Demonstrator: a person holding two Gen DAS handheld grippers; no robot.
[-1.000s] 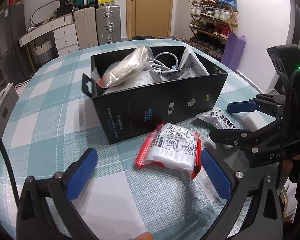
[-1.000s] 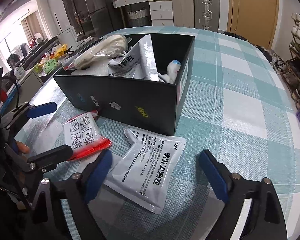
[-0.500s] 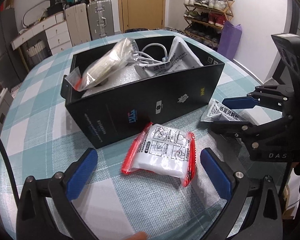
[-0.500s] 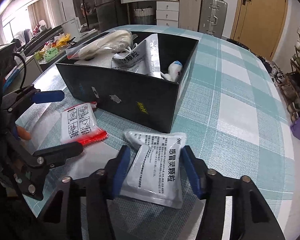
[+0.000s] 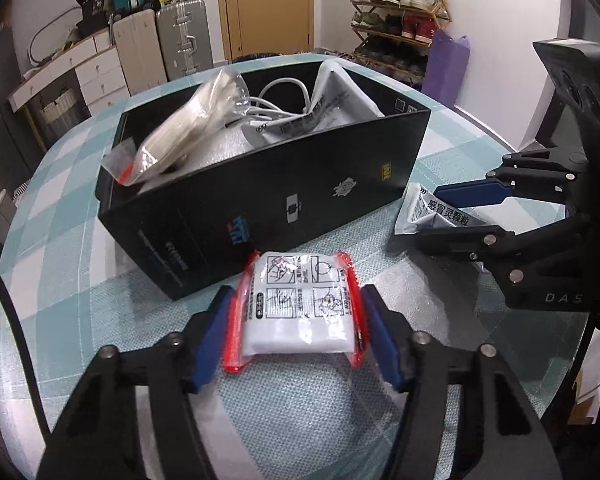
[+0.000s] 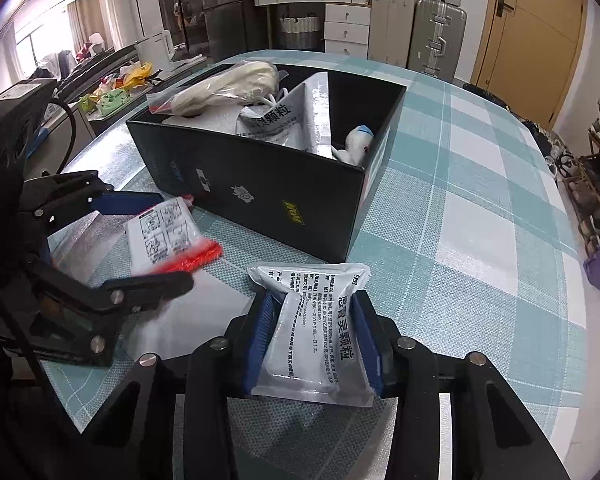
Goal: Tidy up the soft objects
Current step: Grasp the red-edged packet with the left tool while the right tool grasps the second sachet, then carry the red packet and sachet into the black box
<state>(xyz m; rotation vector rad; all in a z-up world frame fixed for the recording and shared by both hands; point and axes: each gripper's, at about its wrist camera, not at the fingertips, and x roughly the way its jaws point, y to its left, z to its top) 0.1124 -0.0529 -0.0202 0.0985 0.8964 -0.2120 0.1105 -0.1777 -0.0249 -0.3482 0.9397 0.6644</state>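
Observation:
A black open box (image 5: 260,204) stands on the checked tablecloth; it also shows in the right wrist view (image 6: 268,196). It holds a clear bag with a beige thing (image 5: 192,128), a white cable and a silver sachet (image 5: 324,112). My left gripper (image 5: 296,320) is shut on a red-edged white packet (image 5: 300,304), in front of the box. My right gripper (image 6: 316,332) is shut on a silver printed sachet (image 6: 316,336), near the box's right corner. Each gripper shows in the other's view: the right one (image 5: 472,216), the left one (image 6: 152,240).
The round table (image 6: 480,208) has a teal and white checked cloth. Behind stand suitcases (image 5: 184,48), white drawers (image 5: 88,64), a door and a shoe rack (image 5: 400,8). A purple bag (image 5: 448,64) hangs by the table's far right edge.
Both grippers have closed: the left on the red-edged packet, the right on the silver sachet. One second ago both were open around them.

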